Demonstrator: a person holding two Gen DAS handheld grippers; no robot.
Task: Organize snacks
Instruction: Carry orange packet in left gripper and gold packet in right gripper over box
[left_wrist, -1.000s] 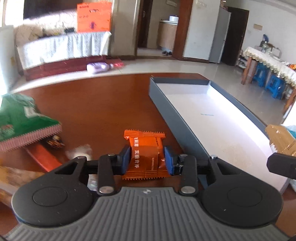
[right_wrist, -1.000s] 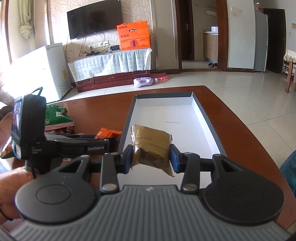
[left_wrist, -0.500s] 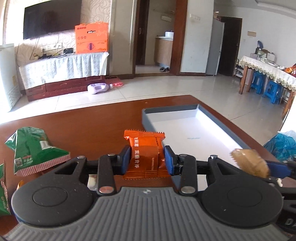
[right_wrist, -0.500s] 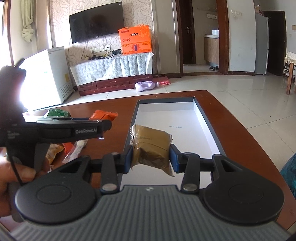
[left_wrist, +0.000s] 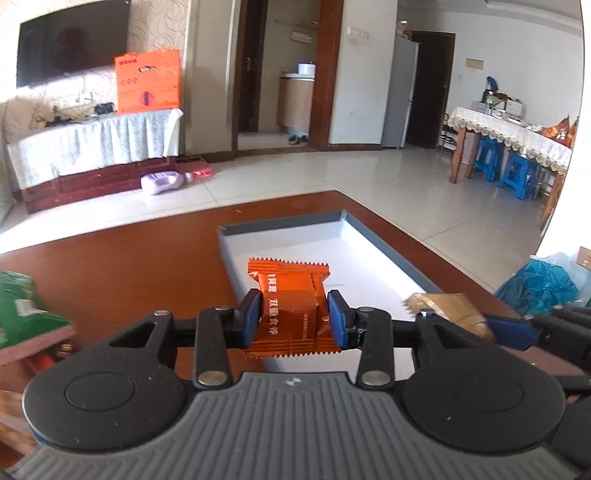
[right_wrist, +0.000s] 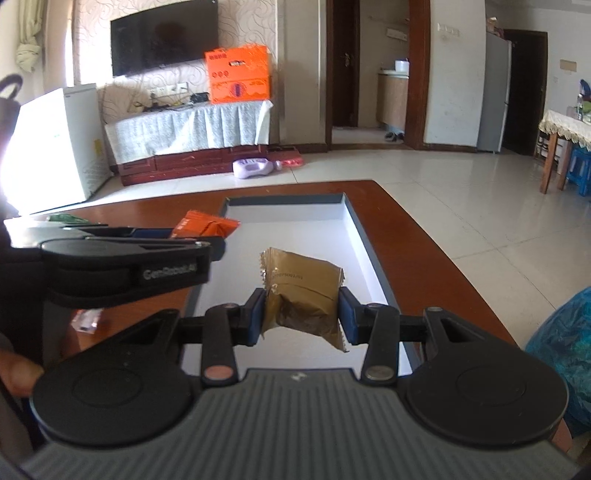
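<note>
1. Both pairs of jaws are clamped on snacks: the left gripper (left_wrist: 293, 319) pinches an orange packet (left_wrist: 290, 308) across its middle, and the right gripper (right_wrist: 301, 315) squeezes a gold packet (right_wrist: 303, 291).
2. Each packet hangs in the air over the near end of the grey tray (right_wrist: 354, 218), whose white floor looks bare!
3. A green bag (left_wrist: 22, 314) waits on the wooden table (left_wrist: 129, 266) at left.
4. These look light, crinkly and slippery, likely crushable, so grip the padded middle, not the serrated seams.
</note>
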